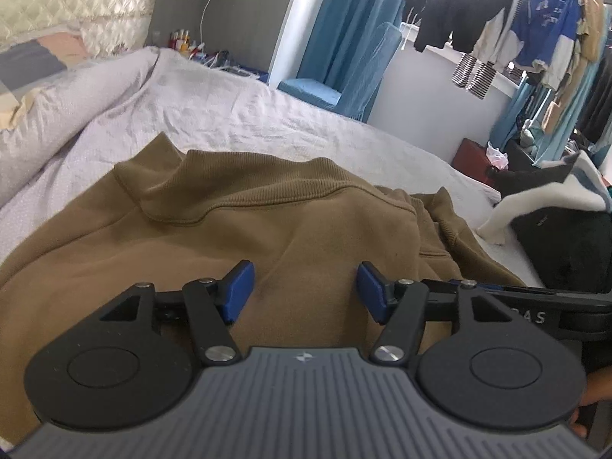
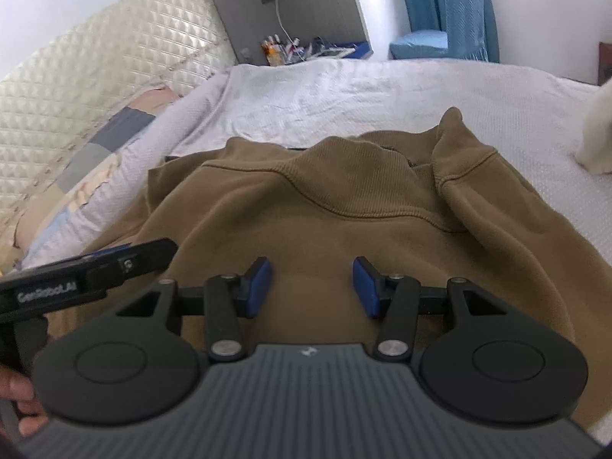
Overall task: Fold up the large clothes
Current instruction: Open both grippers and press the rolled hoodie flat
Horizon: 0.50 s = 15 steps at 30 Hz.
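Note:
A brown sweatshirt (image 1: 237,229) lies folded on the white bed (image 1: 306,114), ribbed hem toward the far side; it also shows in the right wrist view (image 2: 344,210), with a cuffed sleeve (image 2: 470,168) folded across its right part. My left gripper (image 1: 306,287) is open and empty, just above the sweatshirt's near part. My right gripper (image 2: 311,285) is open and empty, also over the near part. The left gripper's body (image 2: 76,279) shows at the left of the right wrist view, and the right gripper's body (image 1: 535,306) at the right of the left wrist view.
A quilted headboard (image 2: 95,57) and patchwork pillow (image 2: 95,145) lie left. A black and white pile of clothes (image 1: 554,210) sits at the bed's right. Hanging clothes (image 1: 497,19), a blue chair (image 1: 344,76) and a cluttered nightstand (image 2: 298,49) stand beyond the bed.

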### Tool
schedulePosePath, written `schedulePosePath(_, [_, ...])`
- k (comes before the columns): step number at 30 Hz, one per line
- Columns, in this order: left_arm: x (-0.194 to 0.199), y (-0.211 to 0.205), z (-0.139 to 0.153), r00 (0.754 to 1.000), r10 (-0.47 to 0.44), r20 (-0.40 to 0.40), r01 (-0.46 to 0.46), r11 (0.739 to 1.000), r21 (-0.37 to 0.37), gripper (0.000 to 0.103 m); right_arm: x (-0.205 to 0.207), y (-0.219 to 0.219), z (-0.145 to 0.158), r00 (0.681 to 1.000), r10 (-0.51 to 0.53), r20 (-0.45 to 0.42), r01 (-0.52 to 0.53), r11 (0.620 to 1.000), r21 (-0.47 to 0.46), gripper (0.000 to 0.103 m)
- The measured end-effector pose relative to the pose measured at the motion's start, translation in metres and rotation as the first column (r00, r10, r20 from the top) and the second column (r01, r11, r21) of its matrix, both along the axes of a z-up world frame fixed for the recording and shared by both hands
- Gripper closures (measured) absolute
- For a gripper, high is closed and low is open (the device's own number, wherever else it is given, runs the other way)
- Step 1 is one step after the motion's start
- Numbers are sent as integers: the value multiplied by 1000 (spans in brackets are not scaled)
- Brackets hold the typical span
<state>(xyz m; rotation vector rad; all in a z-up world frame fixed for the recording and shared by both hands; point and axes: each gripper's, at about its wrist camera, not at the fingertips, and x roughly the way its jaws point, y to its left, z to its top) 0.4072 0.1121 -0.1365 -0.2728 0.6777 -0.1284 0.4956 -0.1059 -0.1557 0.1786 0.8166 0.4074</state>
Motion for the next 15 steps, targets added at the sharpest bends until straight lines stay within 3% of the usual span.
schedulePosePath(8, [23,-4,-11,1000,15,-13,-14,999,36,34,22,7,-18,1000,-26,-12,26,1000,-7,50])
schedulePosePath(15, [11,-1,-6,999,27,17,-27,1000,1,34,14,2,-17,998,-58,15,57,997,58,49])
